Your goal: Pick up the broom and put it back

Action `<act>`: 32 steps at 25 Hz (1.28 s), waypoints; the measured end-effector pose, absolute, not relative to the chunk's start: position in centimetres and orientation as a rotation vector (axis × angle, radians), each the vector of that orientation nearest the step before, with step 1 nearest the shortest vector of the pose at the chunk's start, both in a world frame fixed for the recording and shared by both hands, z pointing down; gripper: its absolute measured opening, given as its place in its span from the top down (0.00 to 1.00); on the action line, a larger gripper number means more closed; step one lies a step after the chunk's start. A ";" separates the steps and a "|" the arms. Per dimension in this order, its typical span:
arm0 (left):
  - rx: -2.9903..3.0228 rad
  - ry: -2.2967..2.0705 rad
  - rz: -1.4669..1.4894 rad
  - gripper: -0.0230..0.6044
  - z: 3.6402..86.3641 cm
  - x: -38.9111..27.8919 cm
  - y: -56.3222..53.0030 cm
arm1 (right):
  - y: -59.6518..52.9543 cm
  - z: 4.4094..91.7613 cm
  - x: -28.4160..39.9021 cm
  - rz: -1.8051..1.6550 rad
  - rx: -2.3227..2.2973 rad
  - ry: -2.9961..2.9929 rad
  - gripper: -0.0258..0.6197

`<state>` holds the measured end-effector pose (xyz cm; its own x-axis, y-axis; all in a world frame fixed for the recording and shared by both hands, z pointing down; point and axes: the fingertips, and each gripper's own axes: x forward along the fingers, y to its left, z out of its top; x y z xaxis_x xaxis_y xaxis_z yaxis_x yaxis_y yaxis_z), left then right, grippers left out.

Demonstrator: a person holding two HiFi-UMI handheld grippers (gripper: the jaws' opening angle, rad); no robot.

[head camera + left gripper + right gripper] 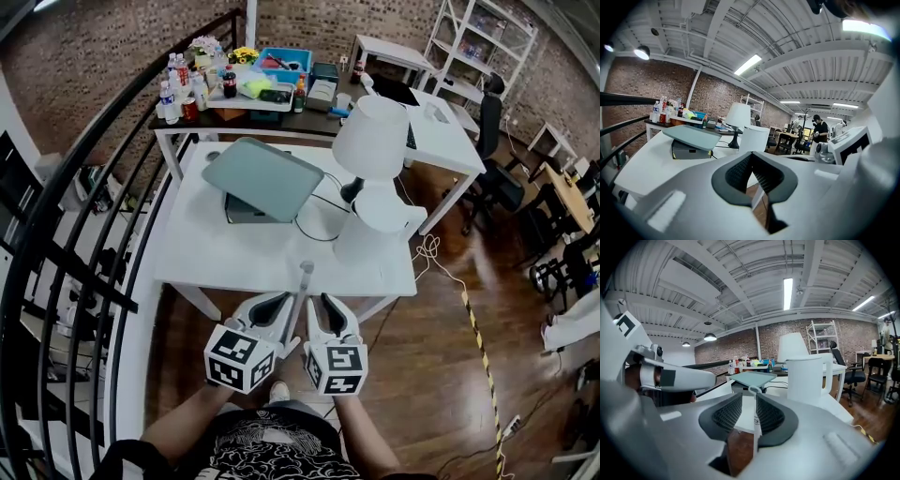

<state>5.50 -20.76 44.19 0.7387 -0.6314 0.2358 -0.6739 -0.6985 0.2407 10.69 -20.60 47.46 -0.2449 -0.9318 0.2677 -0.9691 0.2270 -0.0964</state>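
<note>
Broom handle (756,425) roughly upright, loop end up, at 6 o'clock of desk (234,253) | right gripper (749,394): jaws slightly apart around handle, which lies against the 3 o'clock pad with a gap at 9 | left gripper (752,152): jaws together, empty, at 9 o'clock of right gripper

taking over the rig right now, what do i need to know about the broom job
Left gripper: jaws together, nothing gripped that I can see.
Right gripper: jaws apart around the broom handle, not clamped.
Where: it stands upright at the white table's front edge; the brush end is out of view.
Done: it looks set back against the table, though that's a guess.
To do: probably just draw the right gripper clear and check it stays up.
</note>
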 end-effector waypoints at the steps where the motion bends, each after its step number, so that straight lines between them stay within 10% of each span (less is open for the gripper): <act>1: 2.629 -1.022 0.196 0.96 44.3 5.6 -20.9 | -20.9 47.9 10.8 0.374 1.819 -2.340 0.85; 32: 2.568 -1.182 0.245 0.96 46.0 5.0 -24.1 | -28.6 56.8 10.6 0.471 1.669 -2.291 0.73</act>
<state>5.04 -24.07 45.99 0.6463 -0.7108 0.2776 -0.7626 -0.6150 0.2008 10.64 -28.59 56.84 -0.3017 -0.8663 0.3981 -0.9531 0.2846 -0.1032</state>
